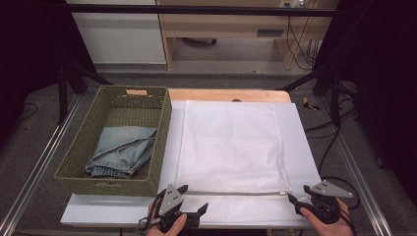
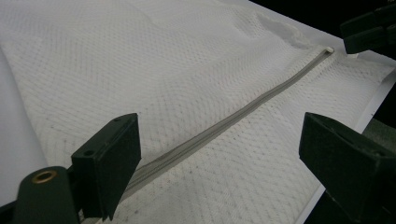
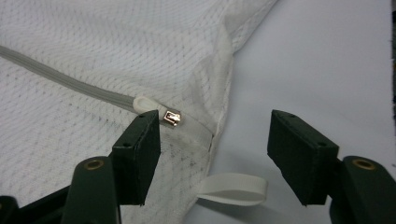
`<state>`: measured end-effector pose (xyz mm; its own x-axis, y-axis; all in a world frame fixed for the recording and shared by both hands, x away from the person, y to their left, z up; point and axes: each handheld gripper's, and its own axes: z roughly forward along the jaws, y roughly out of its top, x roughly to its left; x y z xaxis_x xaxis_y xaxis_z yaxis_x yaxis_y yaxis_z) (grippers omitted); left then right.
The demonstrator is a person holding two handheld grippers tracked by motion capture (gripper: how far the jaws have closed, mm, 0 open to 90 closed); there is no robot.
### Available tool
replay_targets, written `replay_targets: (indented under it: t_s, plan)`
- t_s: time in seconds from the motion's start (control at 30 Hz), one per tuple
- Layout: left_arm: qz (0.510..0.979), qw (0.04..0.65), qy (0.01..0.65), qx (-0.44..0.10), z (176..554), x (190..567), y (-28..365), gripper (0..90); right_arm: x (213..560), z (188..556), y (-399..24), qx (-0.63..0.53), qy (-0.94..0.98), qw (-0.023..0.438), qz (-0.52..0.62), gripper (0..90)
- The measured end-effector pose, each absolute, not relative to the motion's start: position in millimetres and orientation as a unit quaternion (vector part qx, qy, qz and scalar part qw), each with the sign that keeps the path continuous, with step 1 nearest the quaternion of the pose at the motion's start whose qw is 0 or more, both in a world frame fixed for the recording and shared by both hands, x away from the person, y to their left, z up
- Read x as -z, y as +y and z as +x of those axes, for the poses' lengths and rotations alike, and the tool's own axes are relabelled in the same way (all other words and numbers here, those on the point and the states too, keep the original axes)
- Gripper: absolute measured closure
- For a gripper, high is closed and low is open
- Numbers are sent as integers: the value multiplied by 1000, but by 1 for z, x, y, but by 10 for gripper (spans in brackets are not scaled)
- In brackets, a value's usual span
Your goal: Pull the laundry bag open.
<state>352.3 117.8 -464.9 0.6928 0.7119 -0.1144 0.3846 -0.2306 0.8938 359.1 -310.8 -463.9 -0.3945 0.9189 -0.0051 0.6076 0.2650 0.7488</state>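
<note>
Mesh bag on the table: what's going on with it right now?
A person holds a gripper in each hand at the near edge of the white mesh laundry bag, which lies flat on the table beside a wicker basket holding folded jeans. The left gripper stands open over one end of the grey zipper. The right gripper is open too, its jaws beside the metal zipper slider at the other end. Neither holds anything.

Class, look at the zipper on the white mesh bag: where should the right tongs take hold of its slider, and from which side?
Probably grip the small metal zipper slider at the right end of the grey zipper, near the mesh bag corner. It stands slightly proud of the flat mesh, so come from above with the open right tongs, one jaw on each side.
</note>
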Motion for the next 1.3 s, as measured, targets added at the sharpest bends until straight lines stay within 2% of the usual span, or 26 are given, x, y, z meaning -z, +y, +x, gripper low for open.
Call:
replay_targets:
  t_s: [0.13, 0.33, 0.8, 1.07, 1.13, 1.2, 1.3]
  plan:
    - [764, 511, 362, -156, 355, 466, 120, 129, 468, 363, -310, -341, 765, 202, 507, 432]
    - [768, 508, 358, -152, 353, 466, 117, 135, 469, 363, -309, -342, 769, 198, 501, 496]
    - [763, 508, 370, -154, 356, 467, 122, 141, 472, 366, -305, -337, 776, 190, 499, 531]
    - [764, 508, 368, -150, 356, 468, 121, 141, 475, 368, -295, -302, 799, 206, 478, 588]
    - [763, 509, 370, -149, 356, 468, 121, 141, 475, 368, -294, -300, 799, 210, 476, 631]
    - [763, 509, 370, -149, 356, 468, 122, 141, 475, 367, -292, -299, 802, 213, 472, 718]
    - [761, 510, 372, -149, 357, 468, 122, 141, 475, 367, -291, -294, 805, 218, 467, 766]
